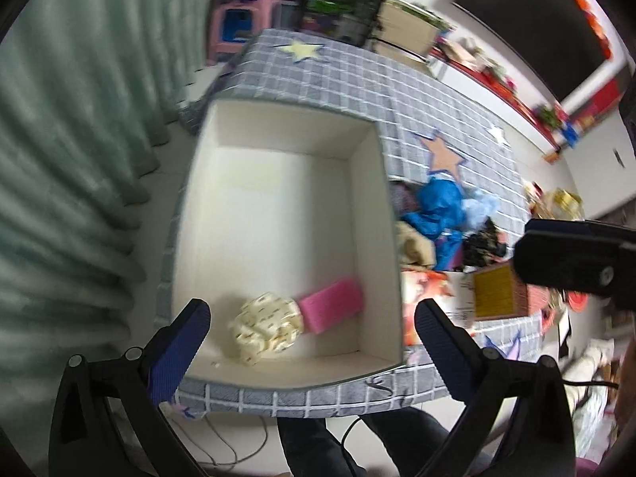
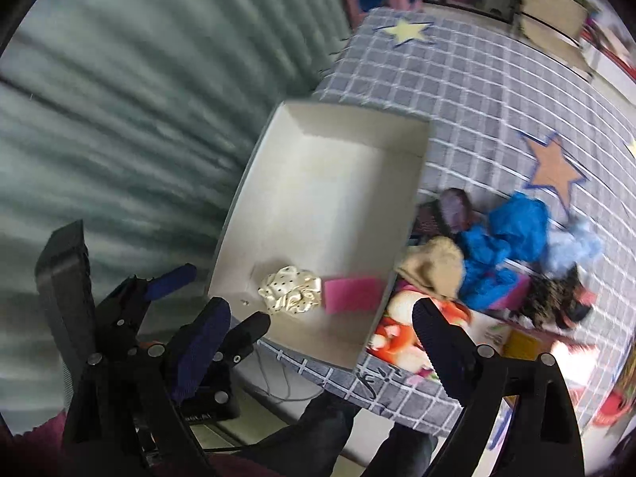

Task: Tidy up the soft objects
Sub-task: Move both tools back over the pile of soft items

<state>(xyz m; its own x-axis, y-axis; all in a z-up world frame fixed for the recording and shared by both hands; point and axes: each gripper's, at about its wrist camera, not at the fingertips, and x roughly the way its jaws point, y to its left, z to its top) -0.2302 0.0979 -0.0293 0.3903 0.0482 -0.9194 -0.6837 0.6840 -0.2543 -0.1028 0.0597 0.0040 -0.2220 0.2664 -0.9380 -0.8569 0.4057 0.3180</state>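
Observation:
A white open box (image 1: 222,167) (image 2: 254,183) sits on the grey checked tablecloth. Inside it lie a cream dotted scrunchie (image 1: 266,326) (image 2: 290,290) and a pink sponge (image 1: 332,310) (image 2: 351,294). To the box's right is a pile of soft things: a blue cloth (image 1: 439,206) (image 2: 505,238), a tan fabric piece (image 1: 415,244) (image 2: 435,266), a light blue fluffy piece (image 2: 576,246) and a dark patterned one (image 2: 556,302). My left gripper (image 1: 312,314) is open and empty above the box's near end. My right gripper (image 2: 318,326) is open and empty over the table's near edge.
A red printed box (image 2: 401,338) and a yellow card (image 1: 493,292) lie by the pile. Green curtains (image 1: 59,159) hang at the left. Cables lie on the floor below the table edge. Shelves and a pink stool (image 1: 238,24) stand behind the table.

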